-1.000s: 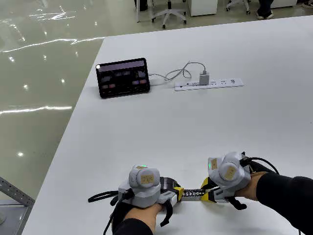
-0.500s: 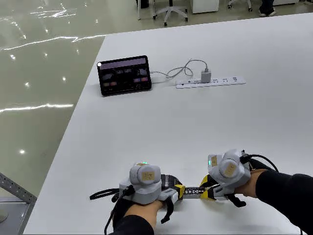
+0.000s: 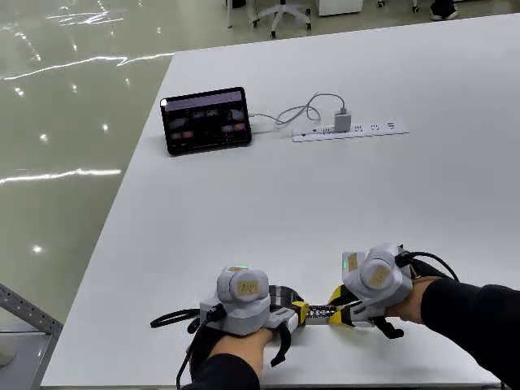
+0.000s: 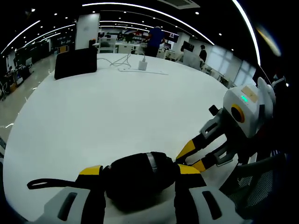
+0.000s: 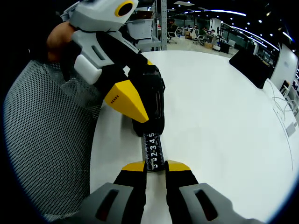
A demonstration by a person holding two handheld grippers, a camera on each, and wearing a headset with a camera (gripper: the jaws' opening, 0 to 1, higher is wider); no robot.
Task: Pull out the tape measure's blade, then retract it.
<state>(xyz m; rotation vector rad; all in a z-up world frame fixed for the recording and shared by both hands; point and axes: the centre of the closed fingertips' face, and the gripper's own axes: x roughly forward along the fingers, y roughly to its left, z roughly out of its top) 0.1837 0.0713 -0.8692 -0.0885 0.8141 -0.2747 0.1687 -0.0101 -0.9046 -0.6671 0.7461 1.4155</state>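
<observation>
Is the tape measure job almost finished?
Partly. The left gripper clamps the black case, and the right gripper pinches the blade, a short numbered stretch already out. Still left: letting the blade slide fully back into the case.

White workbench (image 3: 325,203), glossy pale floor (image 3: 65,122) with ceiling-light reflections, office chair (image 3: 279,10) beyond.

The blade (image 5: 152,150) ends hidden between the fingers (image 5: 133,166) of the right gripper (image 5: 153,166) (the tablet's (image 3: 205,122) text is too small).
</observation>
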